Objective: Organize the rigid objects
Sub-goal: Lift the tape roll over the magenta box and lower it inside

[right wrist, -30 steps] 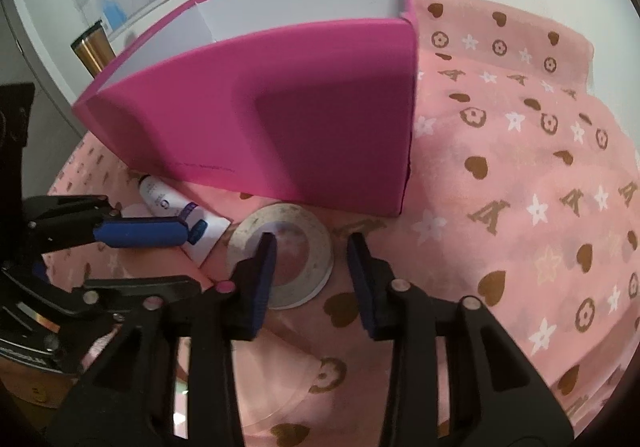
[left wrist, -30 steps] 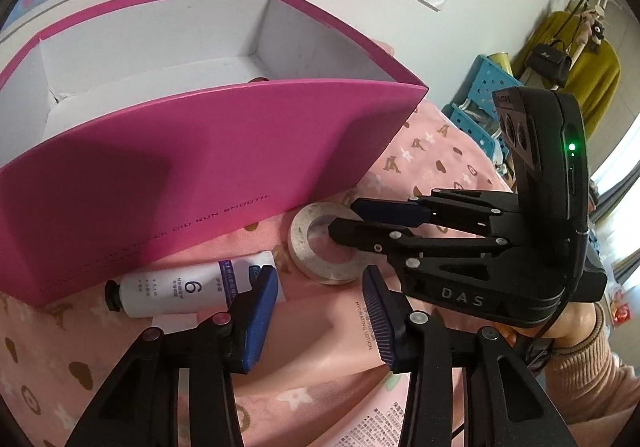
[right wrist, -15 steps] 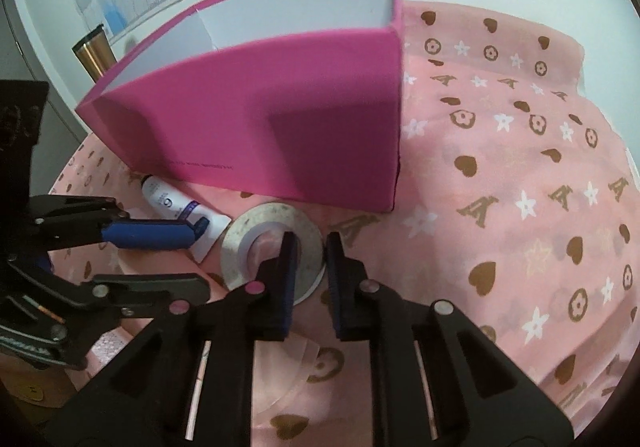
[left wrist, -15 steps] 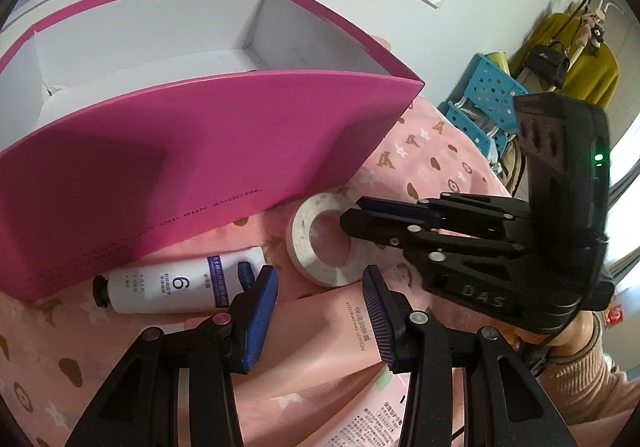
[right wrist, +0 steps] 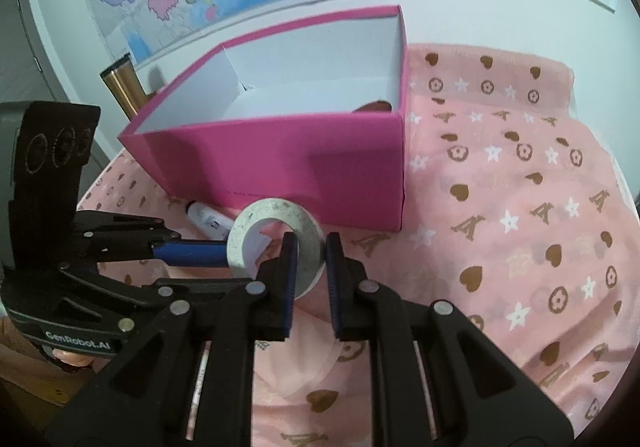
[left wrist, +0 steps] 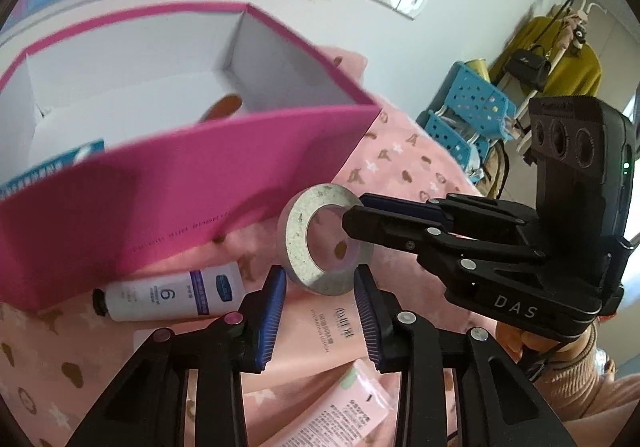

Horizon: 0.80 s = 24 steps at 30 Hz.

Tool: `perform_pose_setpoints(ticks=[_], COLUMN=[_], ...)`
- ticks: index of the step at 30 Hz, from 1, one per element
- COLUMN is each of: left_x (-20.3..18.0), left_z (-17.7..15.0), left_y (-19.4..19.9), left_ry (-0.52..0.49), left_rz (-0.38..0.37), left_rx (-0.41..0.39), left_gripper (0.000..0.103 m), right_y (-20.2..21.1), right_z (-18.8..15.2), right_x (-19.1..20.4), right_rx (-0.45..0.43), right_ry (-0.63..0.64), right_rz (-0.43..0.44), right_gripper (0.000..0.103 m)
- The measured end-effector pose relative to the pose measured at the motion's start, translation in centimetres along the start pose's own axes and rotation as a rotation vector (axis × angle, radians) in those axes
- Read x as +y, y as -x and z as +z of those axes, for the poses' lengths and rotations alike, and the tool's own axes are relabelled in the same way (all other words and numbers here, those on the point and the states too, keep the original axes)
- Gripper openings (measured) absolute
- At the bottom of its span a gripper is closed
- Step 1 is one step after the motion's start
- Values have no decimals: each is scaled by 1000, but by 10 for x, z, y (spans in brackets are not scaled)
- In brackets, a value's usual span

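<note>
A: Tape roll (right wrist: 276,243) first. Where is it, and what has it?

B: The right hand-held gripper (right wrist: 310,267) is clamped on the ring's near wall, one pad inside the hole, one outside. The roll hangs tilted above the pink cloth (right wrist: 520,207), just in front of the pink box (right wrist: 280,163) near its right corner.

A: And the box from there?

B: Straight ahead along the fingers and a little higher. The open top faces up, and the box's long side runs across the view, so my guess is the roll must go up and forward over the near wall.

A: The other one?

B: The left hand-held gripper (left wrist: 320,307) is closing. A pink flat tube (left wrist: 332,331) lies under it, but I can't tell if the pads press on it. A white tube (left wrist: 172,295) lies by the box's foot, pointing along that wall. The right one is clearly nearer the roll.

A: Anything unclear?

B: The box floor is mostly hidden by its front wall. A brown rounded thing (left wrist: 224,105) and a blue-printed packet (left wrist: 52,167) peek out, unidentifiable. The left view is blurred.
</note>
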<state>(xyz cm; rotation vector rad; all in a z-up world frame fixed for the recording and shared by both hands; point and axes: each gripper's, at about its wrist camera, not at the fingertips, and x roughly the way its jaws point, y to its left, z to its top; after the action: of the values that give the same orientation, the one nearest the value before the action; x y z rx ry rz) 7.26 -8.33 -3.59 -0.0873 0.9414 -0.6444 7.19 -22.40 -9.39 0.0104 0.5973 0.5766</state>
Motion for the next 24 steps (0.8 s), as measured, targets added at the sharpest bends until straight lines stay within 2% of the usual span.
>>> perform_pose_setpoints(ticks=[14, 24], left_x=[-13, -11], left_z=[34, 68], left_y=[43, 43], left_ry=[-66, -79], left_rz=[19, 42], left_rx=[-111, -134], left_gripper=[34, 34], right_y=[36, 33], right_z=[40, 77], right_x=[18, 12], right_rx=[-112, -145], right_ry=[78, 94], right_rz=[-4, -7], right_gripper=[16, 16])
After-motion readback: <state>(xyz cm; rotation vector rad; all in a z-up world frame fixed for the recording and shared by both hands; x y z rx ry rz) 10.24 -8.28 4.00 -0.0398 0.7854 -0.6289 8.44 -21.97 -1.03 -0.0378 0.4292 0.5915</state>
